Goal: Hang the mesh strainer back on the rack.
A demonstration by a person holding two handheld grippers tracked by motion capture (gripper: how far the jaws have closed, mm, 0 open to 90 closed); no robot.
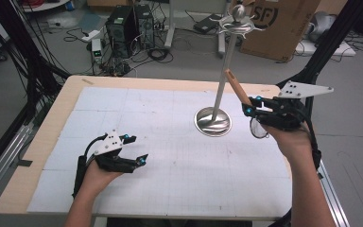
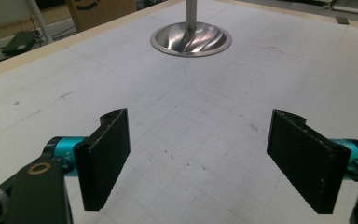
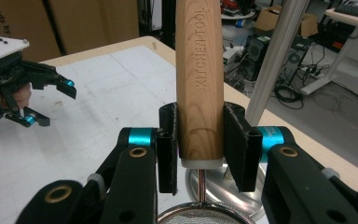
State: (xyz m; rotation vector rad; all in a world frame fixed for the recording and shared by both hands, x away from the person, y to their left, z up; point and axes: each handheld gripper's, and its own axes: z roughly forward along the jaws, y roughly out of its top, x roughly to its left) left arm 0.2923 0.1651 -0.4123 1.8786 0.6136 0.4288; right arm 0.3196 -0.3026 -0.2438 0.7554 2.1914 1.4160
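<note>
Right gripper (image 1: 253, 105) is clamped on the wooden handle (image 3: 199, 79) of a small mesh strainer (image 1: 259, 128), stamped "KITCHEN TOOL", held above the table's right side just beside a tall metal stand (image 1: 223, 80) with a round polished base. Left gripper (image 1: 137, 158) hovers low over the near-left area, its 2 jaws spread apart with nothing between them. A white gridded mat (image 1: 170, 156), scuffed with small marks, covers the pale wooden table (image 1: 33, 156). Beyond lie a grey floor, tangled cables, 2 computer towers (image 1: 130, 23) and a cardboard box (image 1: 279, 23).
</note>
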